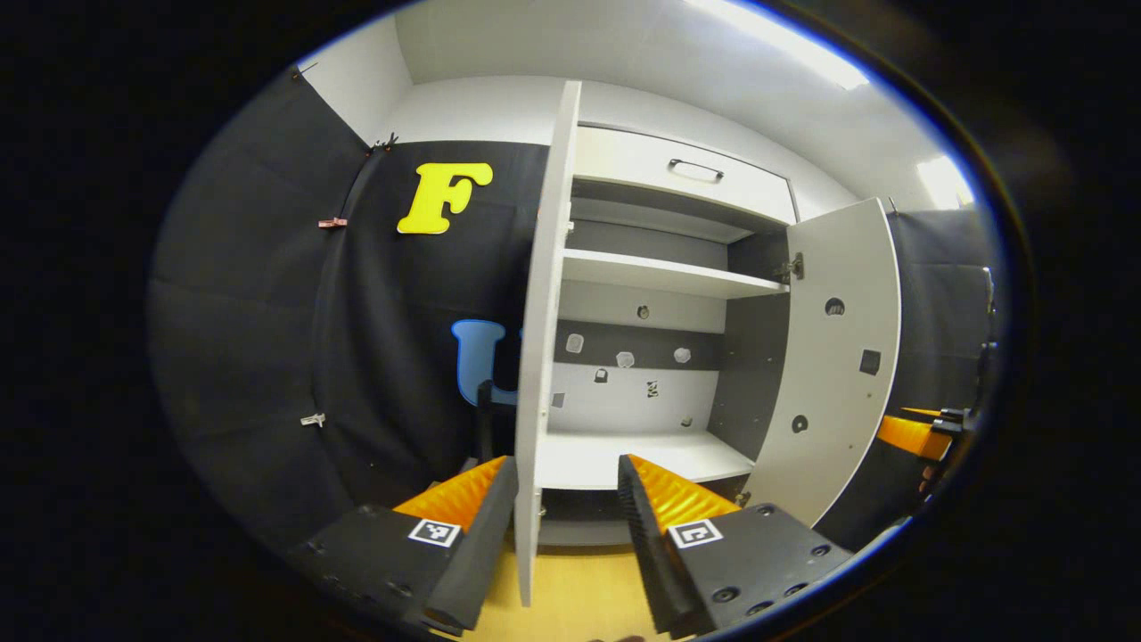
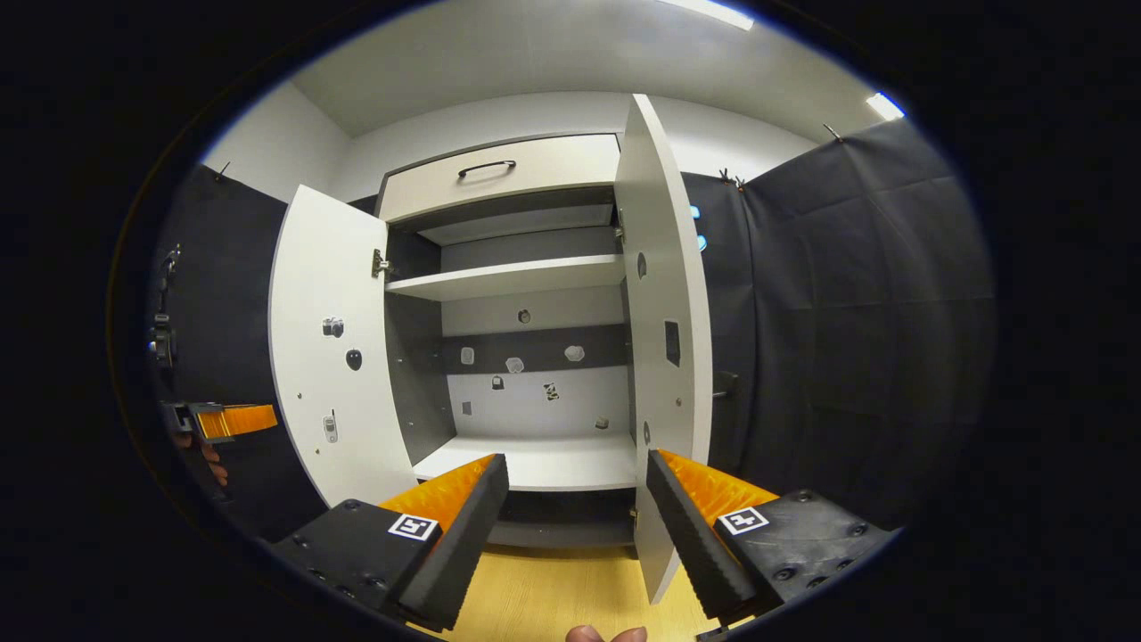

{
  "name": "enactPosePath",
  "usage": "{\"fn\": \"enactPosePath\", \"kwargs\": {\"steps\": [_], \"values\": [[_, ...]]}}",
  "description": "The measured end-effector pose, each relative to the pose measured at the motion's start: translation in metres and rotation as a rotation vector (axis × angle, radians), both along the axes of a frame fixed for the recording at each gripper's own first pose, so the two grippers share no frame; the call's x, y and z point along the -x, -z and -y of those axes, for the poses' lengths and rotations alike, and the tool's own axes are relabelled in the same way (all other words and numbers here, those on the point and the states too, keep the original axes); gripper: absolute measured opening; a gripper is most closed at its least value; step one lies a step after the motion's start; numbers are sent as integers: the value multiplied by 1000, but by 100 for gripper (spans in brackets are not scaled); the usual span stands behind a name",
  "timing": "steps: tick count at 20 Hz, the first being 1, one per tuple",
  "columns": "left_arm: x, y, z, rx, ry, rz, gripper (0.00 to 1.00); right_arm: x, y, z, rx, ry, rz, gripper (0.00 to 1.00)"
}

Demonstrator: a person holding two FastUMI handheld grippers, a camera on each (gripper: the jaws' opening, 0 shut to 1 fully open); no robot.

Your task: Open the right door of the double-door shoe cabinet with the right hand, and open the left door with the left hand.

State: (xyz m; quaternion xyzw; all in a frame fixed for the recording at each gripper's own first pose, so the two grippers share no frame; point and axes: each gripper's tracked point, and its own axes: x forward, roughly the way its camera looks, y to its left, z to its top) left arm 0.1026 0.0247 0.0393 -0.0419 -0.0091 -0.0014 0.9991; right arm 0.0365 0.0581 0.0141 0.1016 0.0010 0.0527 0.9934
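Left gripper (image 1: 566, 499) nearest the lens in the left gripper view: fingers spread wide, the edge of the left door (image 1: 541, 357) standing in the gap between them, close to one finger, contact not clear. Right gripper (image 2: 578, 499) in the right gripper view likewise spread wide, nothing clamped; the lower edge of the right door (image 2: 664, 374) stood just beside one finger, contact not clear. Both doors of the shoe cabinet (image 2: 499, 183) were swung open, with the left door (image 2: 325, 357) at the left of the right gripper view. Interior exposed: upper shelf (image 2: 504, 278), bottom board (image 2: 535, 464), small stickers on the back panel. Drawer with handle (image 2: 487, 167) above, shut. Pale wood floor (image 2: 553, 593) below; black cloth wall (image 2: 847, 312) to the sides
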Motion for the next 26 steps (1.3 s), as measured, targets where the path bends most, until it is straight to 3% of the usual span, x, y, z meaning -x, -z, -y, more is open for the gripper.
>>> {"fn": "enactPosePath", "kwargs": {"steps": [2,5,8,16,26], "values": [[2,-7,19,-19,19,16,87,0,-4,6,-5,7,7,98],[1,-12,42,-84,30,36,95,1,-9,14,-6,20,11,98],[-6,-16,62,-124,46,54,95,2,-12,27,-8,50,15,98],[-22,-13,104,-93,90,59,95,2,-21,36,33,80,42,98],[-17,-5,103,-99,-11,52,95,2,-15,33,30,46,41,97]]}}
